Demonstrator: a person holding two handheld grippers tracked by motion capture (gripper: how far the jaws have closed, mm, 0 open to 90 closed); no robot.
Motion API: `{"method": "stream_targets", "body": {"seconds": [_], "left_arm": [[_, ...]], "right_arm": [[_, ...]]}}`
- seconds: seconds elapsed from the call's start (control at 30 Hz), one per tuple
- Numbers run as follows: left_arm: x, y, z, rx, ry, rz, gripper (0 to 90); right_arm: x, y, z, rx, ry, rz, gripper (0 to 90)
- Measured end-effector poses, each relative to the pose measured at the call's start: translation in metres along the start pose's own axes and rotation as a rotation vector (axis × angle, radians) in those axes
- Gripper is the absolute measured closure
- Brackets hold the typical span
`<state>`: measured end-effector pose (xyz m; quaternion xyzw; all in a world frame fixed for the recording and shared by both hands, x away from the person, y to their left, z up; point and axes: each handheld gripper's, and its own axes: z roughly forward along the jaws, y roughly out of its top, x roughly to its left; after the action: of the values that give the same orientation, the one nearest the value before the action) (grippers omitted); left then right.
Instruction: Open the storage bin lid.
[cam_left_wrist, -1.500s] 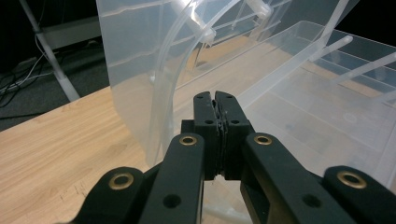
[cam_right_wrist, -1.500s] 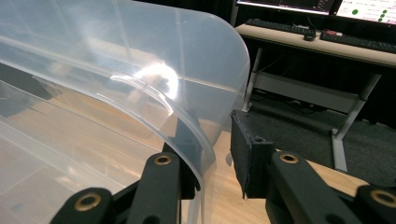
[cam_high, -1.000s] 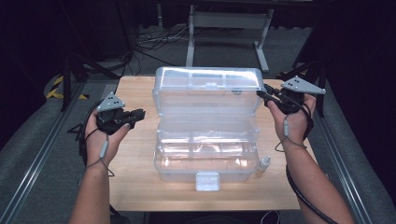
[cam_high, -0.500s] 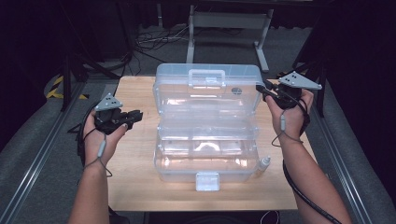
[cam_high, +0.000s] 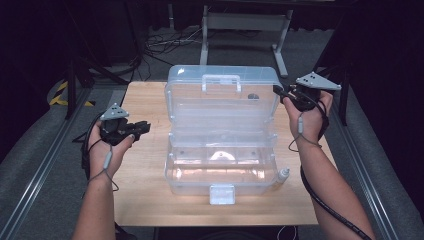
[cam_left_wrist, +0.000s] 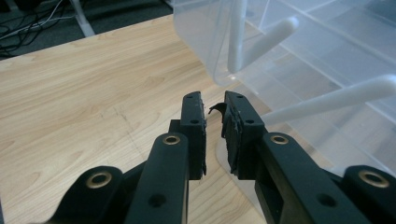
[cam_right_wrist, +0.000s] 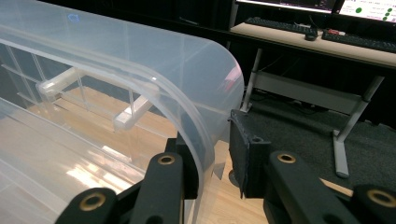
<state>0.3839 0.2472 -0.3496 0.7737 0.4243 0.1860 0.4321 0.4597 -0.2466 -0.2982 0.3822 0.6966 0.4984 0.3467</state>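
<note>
The left hand (cam_high: 112, 145) holds the left gripper (cam_high: 141, 126) low at the left, pointing to the right, its jaws nearly together with nothing between them. The right forearm (cam_high: 327, 185) reaches up the right side, and the right hand (cam_high: 306, 111) holds the right gripper (cam_high: 278, 91) higher, pointing left. Its jaws have just been closing; a clear wall stands between them, seemingly not yet pinched.

box (cam_high: 222, 125): clear glossy plastic, smooth, ribbed inside, its lid edge between the right gripper (cam_right_wrist: 212, 154) jaws | table (cam_left_wrist: 84, 93): pale wood grain, matt, under the left gripper (cam_left_wrist: 212, 123) | jaws: black matt plastic, brass-looking rivets | pads: rough dark rubbery facing | floor (cam_high: 45, 165): grey carpet
</note>
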Motion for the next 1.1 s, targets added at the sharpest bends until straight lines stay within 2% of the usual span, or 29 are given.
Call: {"method": "stream_targets", "body": {"seconds": [0.13, 0.37, 1.1], "left_arm": [[0.003, -0.005, -0.001, -0.012, -0.020, -0.012, 78.1], [0.005, -0.011, 0.004, 0.010, -0.011, -0.006, 77.4], [0.010, -0.014, 0.003, 0.008, -0.007, -0.019, 76.9]], "right_arm": [[-0.003, 0.001, 0.004, 0.006, 0.005, 0.003, 75.2], [-0.006, 0.003, 0.012, 0.005, 0.000, 0.003, 76.1], [-0.012, -0.001, 0.031, -0.036, -0.022, 0.017, 80.7]]}}
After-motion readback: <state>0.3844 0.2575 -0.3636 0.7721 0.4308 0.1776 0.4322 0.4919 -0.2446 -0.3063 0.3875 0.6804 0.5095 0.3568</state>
